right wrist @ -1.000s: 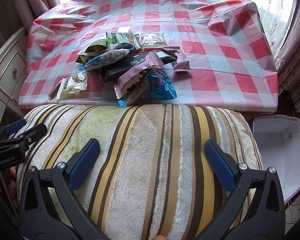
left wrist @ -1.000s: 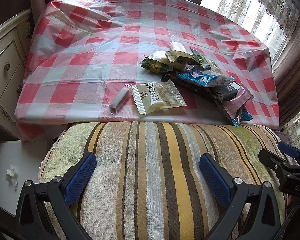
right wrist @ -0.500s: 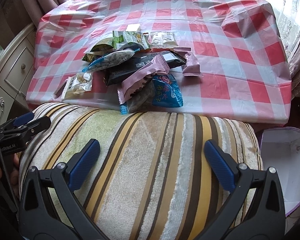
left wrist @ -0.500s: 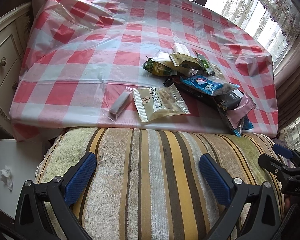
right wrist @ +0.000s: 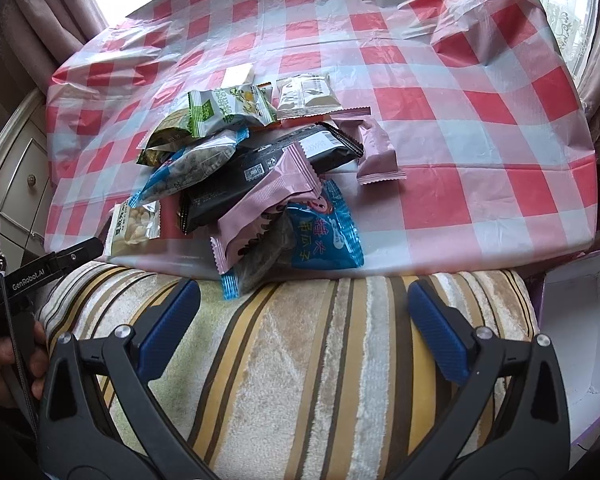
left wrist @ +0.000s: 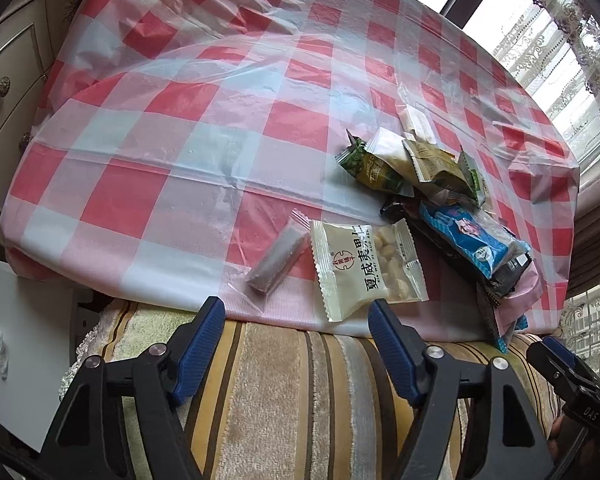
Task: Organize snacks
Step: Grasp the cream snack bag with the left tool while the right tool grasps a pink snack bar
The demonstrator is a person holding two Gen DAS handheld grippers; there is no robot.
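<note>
We're closing the left gripper (left wrist: 296, 320) on nothing, right gripper (right wrist: 304, 302) wide; edge-hanging snacks (right wrist: 260, 184) could slide off the counter (left wrist: 180, 128) if nudged.

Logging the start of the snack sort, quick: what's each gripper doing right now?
Left gripper: fingers apart and closing, nothing between them, above the striped cushion.
Right gripper: open, empty, short of the snack pile.

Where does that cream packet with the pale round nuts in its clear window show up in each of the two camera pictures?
Left wrist view: the cream nut packet lies low and centre, near the table's front edge, above the left gripper's right finger.
Right wrist view: the same packet sits at the far left, half hidden by the pile.
Shared landmark: the blue cartoon-print snack bag.
</note>
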